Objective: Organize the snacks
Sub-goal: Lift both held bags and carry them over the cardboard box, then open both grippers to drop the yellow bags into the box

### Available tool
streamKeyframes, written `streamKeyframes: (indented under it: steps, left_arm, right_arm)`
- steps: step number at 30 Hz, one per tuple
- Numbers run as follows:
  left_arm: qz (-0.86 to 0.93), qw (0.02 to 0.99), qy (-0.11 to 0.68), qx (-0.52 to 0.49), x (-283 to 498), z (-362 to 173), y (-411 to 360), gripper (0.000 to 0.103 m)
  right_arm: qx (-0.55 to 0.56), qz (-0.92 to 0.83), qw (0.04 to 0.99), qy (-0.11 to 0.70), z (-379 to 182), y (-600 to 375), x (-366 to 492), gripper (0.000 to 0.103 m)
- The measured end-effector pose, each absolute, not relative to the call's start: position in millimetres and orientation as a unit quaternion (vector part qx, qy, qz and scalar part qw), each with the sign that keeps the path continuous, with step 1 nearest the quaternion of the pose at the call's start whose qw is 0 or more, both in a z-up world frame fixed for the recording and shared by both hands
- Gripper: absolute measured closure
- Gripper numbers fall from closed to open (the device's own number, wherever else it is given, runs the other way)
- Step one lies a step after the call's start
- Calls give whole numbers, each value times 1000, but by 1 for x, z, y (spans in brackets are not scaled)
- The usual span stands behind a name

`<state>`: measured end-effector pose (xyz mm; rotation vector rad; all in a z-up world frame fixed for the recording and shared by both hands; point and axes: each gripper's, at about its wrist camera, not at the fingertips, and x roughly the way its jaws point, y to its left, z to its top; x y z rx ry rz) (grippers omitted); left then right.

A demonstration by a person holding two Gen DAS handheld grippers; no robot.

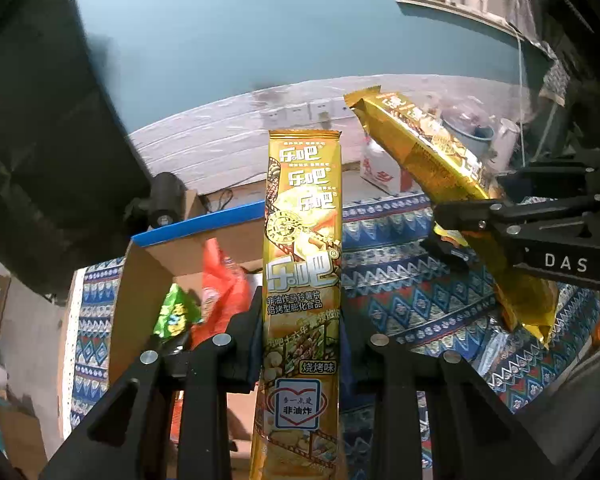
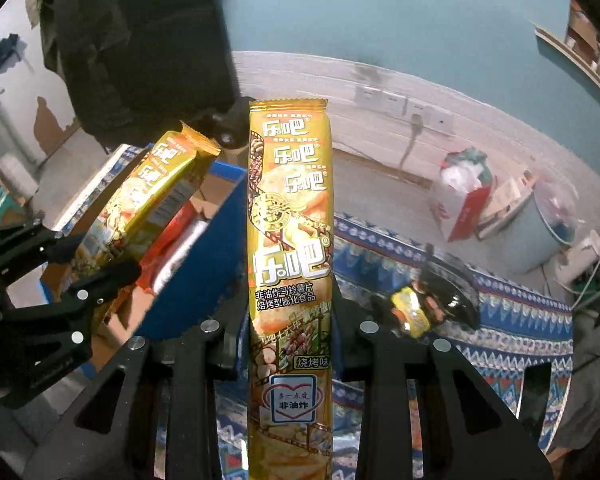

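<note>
Cardboard box [image 1: 148, 264], at the patterned cloth's [image 1: 400, 280] left edge, holds green packet [image 1: 176, 312] and red packet [image 1: 220, 292]; left gripper [image 1: 300, 340] pinches gold chip pack [image 1: 304, 240] upright; right gripper [image 2: 292, 332] pinches second gold chip pack [image 2: 292, 220]. Step judged: carrying to box; next, lower each pack inside, then release.

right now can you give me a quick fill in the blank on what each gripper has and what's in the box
1. The left gripper is shut on a ____ chip packet.
2. The right gripper grips a second chip packet of the ____ design.
3. The cardboard box has a ____ rim.
4. Inside it, a green bag sits beside a ____ bag.

Missing words: gold; same; blue; red
</note>
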<state>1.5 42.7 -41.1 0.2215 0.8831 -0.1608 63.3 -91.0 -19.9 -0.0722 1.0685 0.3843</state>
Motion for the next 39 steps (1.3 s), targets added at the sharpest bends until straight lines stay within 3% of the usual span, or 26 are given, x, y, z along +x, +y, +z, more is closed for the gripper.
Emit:
streamKeyframes:
  steps: [19,36,39]
  left_arm:
    - [-5,899,434,56,2,-42,128,72]
    - [52,874,483,10,17,-84,180,71]
    - [62,872,485,12,15,-82,182,66]
  right_arm:
    - [-33,235,825,512,-28,-5,89,74]
    - [-15,267,798,540,-51,54,99,74]
    - [-14,269,797,541,-52,57,99,74]
